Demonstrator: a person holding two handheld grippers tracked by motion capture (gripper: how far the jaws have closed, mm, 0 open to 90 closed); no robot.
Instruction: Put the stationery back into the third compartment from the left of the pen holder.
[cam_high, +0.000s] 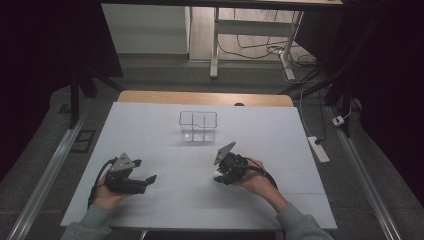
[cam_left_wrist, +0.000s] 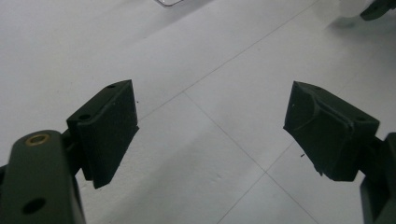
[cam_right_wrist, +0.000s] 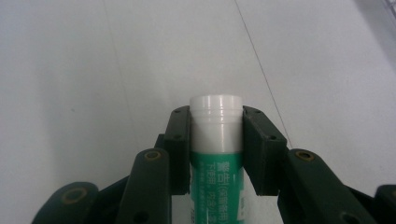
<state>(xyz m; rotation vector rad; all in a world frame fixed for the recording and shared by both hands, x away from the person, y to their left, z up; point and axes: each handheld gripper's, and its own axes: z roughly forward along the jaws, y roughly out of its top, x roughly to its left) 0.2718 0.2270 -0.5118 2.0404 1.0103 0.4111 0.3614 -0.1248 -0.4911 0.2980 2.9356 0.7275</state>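
My right gripper (cam_right_wrist: 216, 140) is shut on a glue stick (cam_right_wrist: 216, 135) with a white cap and a green label, its cap end pointing out past the jaws over the white table. In the high view the right gripper (cam_high: 220, 175) is held just right of the table's middle, the white cap of the glue stick (cam_high: 218, 173) barely showing at its tip. My left gripper (cam_high: 147, 181) rests at the front left with its jaws wide apart. In the left gripper view the left gripper (cam_left_wrist: 210, 135) is open with nothing between its fingers.
A clear plastic box with compartments (cam_high: 198, 126) stands at the middle back of the white table cover (cam_high: 150, 130). A wooden table edge (cam_high: 200, 97) runs behind it. The box's corner (cam_left_wrist: 168, 2) shows at the top of the left gripper view.
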